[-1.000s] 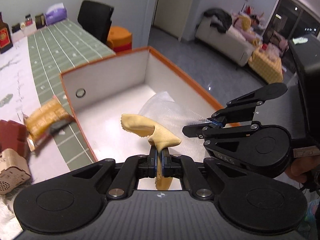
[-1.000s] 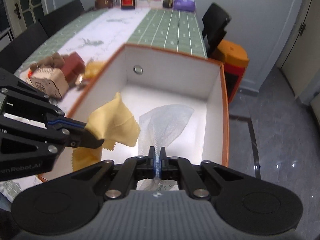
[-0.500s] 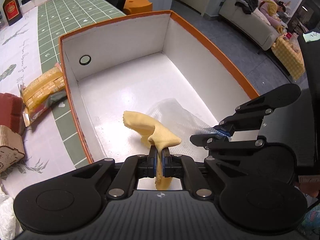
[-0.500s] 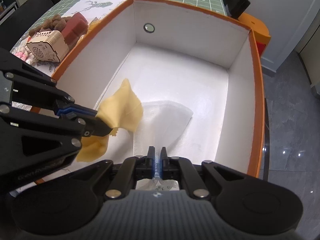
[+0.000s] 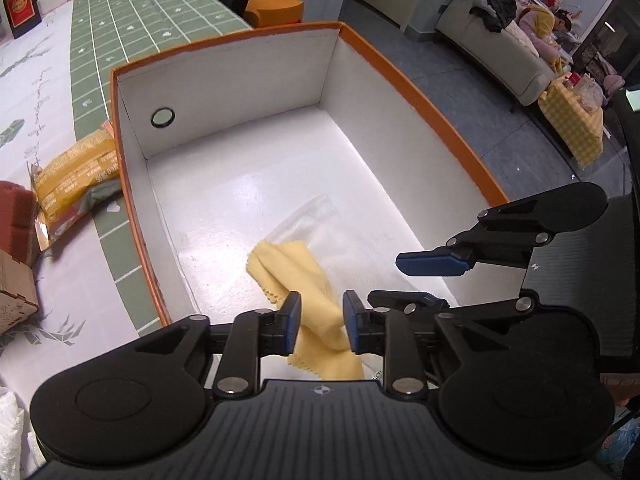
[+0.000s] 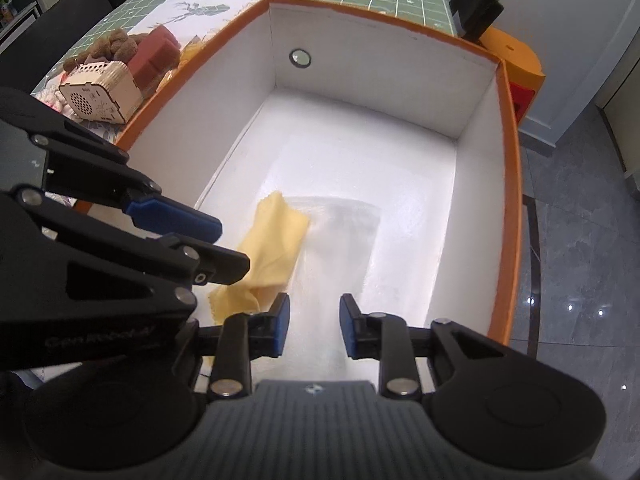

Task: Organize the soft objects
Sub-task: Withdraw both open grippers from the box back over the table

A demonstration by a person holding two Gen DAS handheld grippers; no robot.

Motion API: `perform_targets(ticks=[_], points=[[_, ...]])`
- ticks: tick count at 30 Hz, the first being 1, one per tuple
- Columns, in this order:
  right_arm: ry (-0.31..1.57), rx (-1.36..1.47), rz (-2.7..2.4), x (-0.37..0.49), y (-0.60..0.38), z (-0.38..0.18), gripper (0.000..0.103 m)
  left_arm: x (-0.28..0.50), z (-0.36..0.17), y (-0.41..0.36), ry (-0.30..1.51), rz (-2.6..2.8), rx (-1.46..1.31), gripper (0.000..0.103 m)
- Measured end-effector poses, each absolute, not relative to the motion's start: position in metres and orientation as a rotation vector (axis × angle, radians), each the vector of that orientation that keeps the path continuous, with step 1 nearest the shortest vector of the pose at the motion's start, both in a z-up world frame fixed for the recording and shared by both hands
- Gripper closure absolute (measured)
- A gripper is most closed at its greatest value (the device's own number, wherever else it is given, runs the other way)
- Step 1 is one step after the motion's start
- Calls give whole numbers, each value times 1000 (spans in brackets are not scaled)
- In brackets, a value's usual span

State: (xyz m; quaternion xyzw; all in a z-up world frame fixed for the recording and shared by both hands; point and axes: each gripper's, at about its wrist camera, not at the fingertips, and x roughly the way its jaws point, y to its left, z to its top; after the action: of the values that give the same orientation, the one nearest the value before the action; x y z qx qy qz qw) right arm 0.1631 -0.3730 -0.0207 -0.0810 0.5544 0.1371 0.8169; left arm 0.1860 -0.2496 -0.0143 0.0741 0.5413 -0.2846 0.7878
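Observation:
A white box with an orange rim (image 5: 424,100) stands open at the table's edge. On its floor lie a yellow cloth (image 5: 296,276) and, beside it, a translucent white bag (image 5: 320,228). My left gripper (image 5: 320,316) hangs over the cloth with its jaws opening; the cloth lies loose between the pads, which do not press it. In the right wrist view the cloth (image 6: 276,248) lies left of the bag (image 6: 344,248). My right gripper (image 6: 315,320) is over the bag's near end, its jaws opening and not pressing the bag. The two grippers are side by side, left gripper (image 6: 224,246), right gripper (image 5: 416,284).
On the table left of the box lie a yellow snack packet (image 5: 76,172), a red block (image 6: 156,56), a wooden slatted box (image 6: 100,92) and a brown plush toy (image 6: 116,42). A bottle (image 5: 20,4) stands far back. An orange stool (image 5: 276,4) sits behind the box.
Both grippers sank into the box, then went from shut to open. The yellow cloth and the bag dropped from the pads onto the box floor.

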Motion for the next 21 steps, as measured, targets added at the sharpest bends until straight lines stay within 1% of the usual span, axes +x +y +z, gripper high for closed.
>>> perform_targets(ticks=[1,2,3,6,7,8,15,20,21], points=[[1176,-168,290,162,-374,-18,74,186,-12,-248,1161,-619,153,65],[1167,-162,287,160,-377,-14,73,185,-9,-246,1154,-618,146,57],[1157,-157,282,158,-377,-10,73,185,-5,-243,1138,-613,140,55],[1101,-131,265,152,-377,5,71,180,10,-230,1072,-606,144,55],[1075,-122,259,149,-376,11,66,178,15,-225,1050,-604,141,55],[1040,-116,248,145,-373,18,64,175,21,-218,1026,-600,137,55],[825,-93,252,113,-335,48,63,137,61,-152,748,-525,75,55],[707,-54,316,93,-292,55,62,110,76,-97,627,-454,0,55],[692,-40,333,90,-283,56,60,107,76,-86,619,-439,-30,55]])
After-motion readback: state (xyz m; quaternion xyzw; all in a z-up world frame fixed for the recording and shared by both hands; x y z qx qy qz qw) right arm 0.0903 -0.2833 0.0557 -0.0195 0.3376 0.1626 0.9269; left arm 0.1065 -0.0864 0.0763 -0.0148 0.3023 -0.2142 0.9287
